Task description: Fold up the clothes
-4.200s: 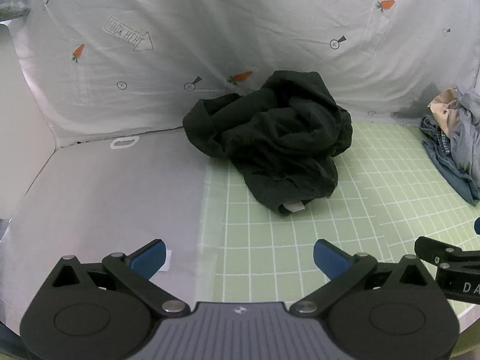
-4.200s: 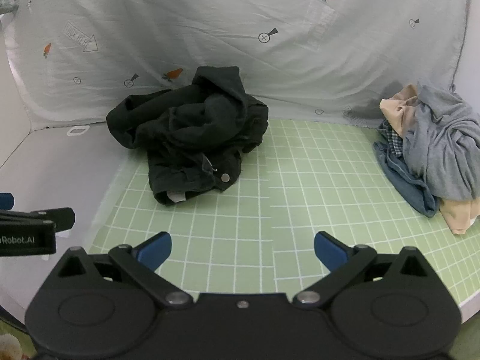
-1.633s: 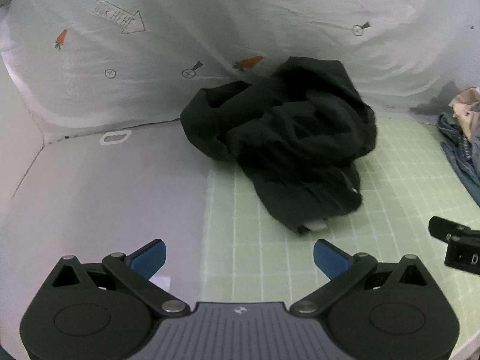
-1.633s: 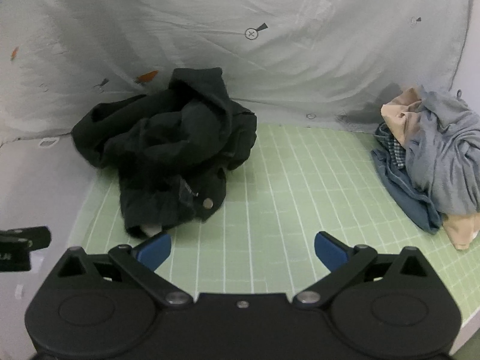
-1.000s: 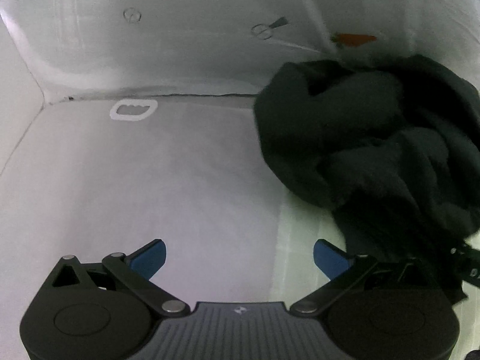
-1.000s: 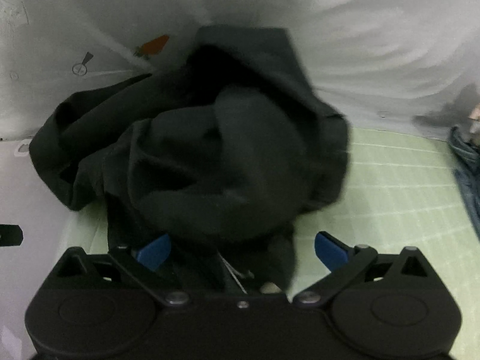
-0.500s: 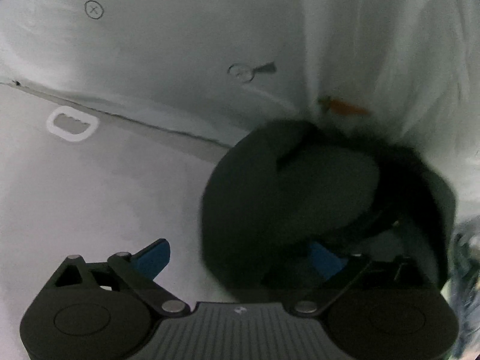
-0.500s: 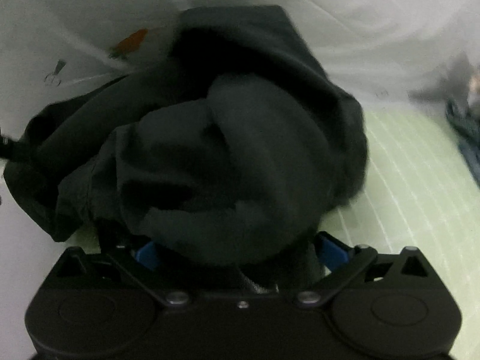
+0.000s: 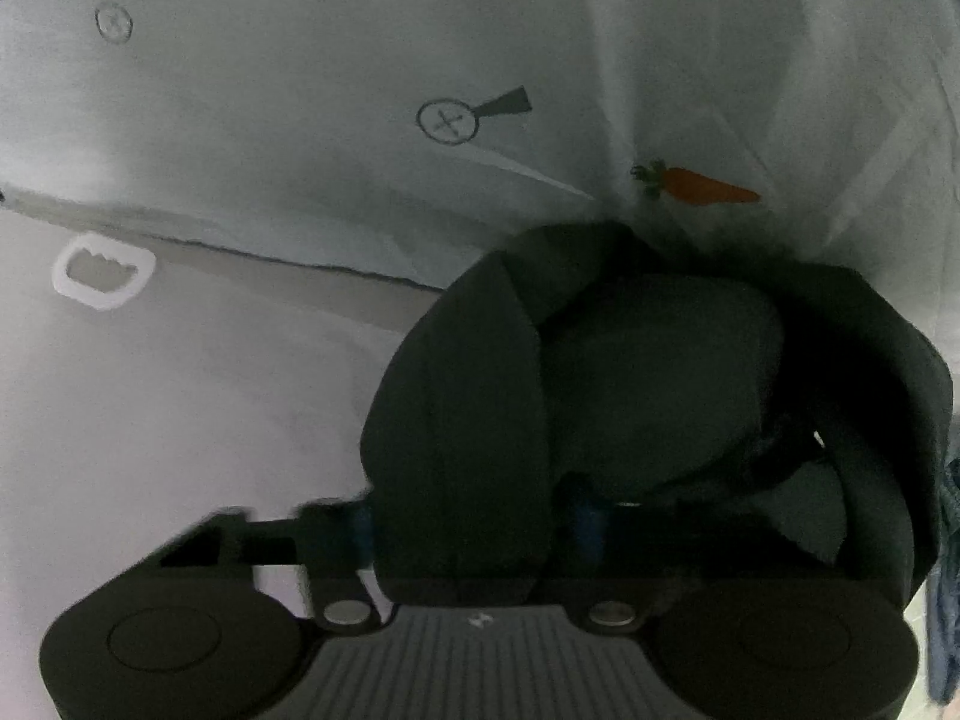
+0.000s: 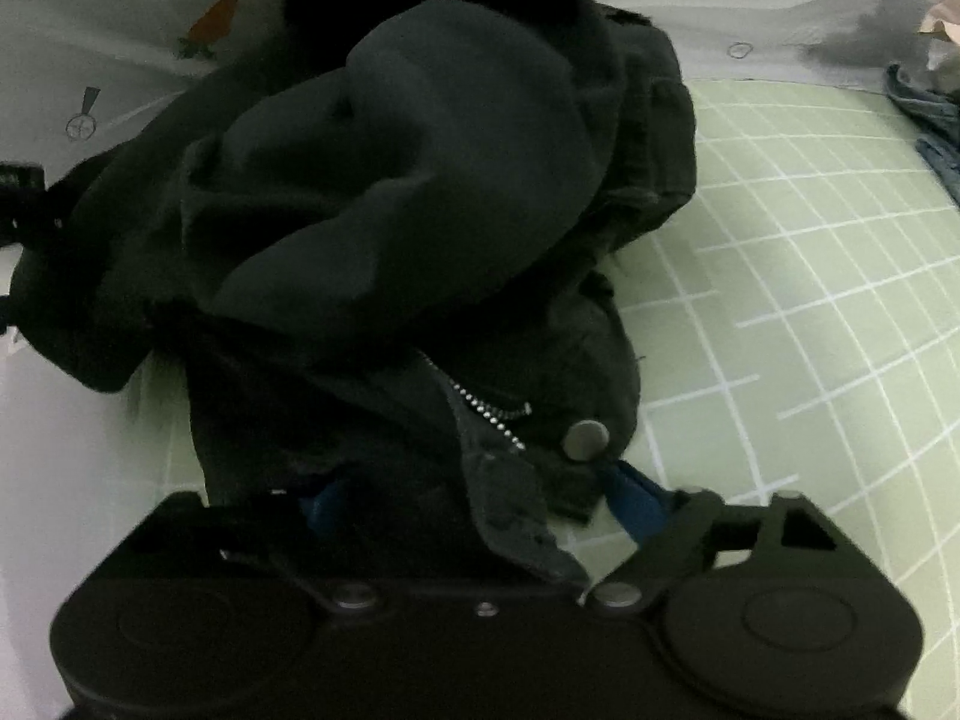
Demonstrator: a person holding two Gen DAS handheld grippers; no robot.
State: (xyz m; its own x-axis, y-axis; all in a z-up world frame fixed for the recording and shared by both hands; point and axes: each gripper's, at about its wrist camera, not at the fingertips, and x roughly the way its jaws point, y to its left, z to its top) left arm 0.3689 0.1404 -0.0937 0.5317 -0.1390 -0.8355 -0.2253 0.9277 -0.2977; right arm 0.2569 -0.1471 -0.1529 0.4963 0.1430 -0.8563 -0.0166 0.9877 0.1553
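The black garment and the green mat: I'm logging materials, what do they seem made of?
Black garment: probably matte woven cotton or denim, judging by its soft folds, metal zipper and shiny round button. Green mat: smooth, white-gridded, likely vinyl or rubber.

The counter (image 10: 72, 480) is showing pale and bare on its left part, while a green mat (image 10: 780, 300) with a white grid is covering its right part. A crumpled black garment (image 10: 390, 180) is lying across the seam between the two, its zipper and metal button facing the near side, its far edge pressing against the white printed sheet (image 9: 300, 90) that is hanging behind the counter. A small white ring-shaped piece (image 9: 103, 270) is lying on the bare surface at the far left. At the far right, a heap of blue clothes (image 10: 924, 102) is resting on the mat, well apart from the black garment.
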